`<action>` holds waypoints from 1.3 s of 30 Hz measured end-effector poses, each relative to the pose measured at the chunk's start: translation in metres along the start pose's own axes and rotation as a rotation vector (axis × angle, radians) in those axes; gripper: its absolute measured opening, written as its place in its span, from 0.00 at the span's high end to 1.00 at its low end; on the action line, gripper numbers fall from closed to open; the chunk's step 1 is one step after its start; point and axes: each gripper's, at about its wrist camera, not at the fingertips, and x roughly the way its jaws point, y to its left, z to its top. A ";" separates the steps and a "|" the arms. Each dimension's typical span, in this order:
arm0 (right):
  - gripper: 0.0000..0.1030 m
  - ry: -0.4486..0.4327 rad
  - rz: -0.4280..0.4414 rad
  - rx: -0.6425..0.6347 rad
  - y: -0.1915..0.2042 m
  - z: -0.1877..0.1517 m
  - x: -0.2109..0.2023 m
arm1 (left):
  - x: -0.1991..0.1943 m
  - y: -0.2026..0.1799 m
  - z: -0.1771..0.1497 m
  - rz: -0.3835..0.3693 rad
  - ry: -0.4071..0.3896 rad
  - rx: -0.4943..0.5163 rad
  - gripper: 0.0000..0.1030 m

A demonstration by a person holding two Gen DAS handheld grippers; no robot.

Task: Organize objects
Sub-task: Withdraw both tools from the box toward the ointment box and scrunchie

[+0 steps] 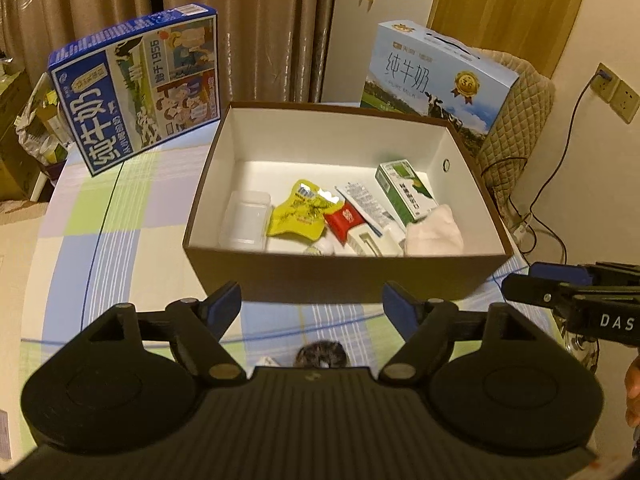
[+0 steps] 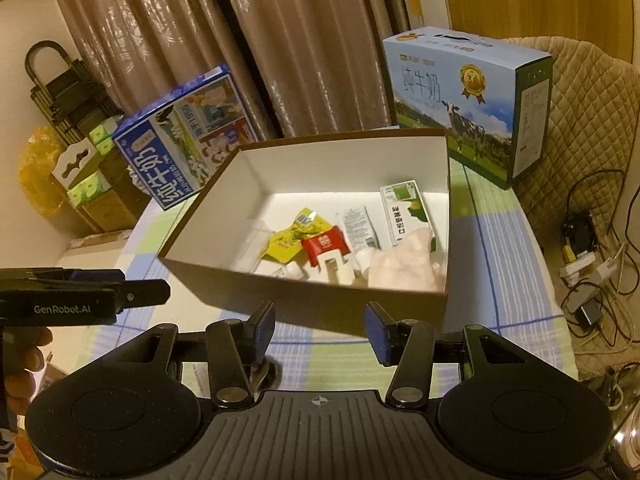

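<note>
The left gripper (image 1: 312, 312) hung with its jaws apart and nothing between them, just short of the near wall of the open cardboard box (image 1: 340, 276) ahead of it. The right gripper (image 2: 320, 334) was likewise parted and empty, set narrower, with the same box straight ahead.

Inside the box, toward its near wall, lay a clear plastic tray (image 1: 246, 220), a yellow pouch (image 1: 298, 214), a red packet (image 1: 346, 220), a white tube (image 1: 366, 200), a green-and-white carton (image 1: 406, 192) and a crumpled pink cloth (image 1: 436, 232).

Beyond the box to the left a dark blue milk carton case (image 1: 136, 92) leaned; beyond to the right stood a light blue milk case (image 1: 436, 76).

Only the left view showed a wall socket (image 1: 614, 92) far right. Only the right view showed a black folded trolley (image 2: 64, 88), a yellow bag (image 2: 38, 172) and a tangle of cables (image 2: 592, 264) on the floor to the gripper's right.
</note>
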 end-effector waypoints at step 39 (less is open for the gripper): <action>0.54 0.100 0.012 -0.017 0.025 -0.065 -0.022 | -0.030 0.001 -0.082 0.040 0.096 -0.051 0.20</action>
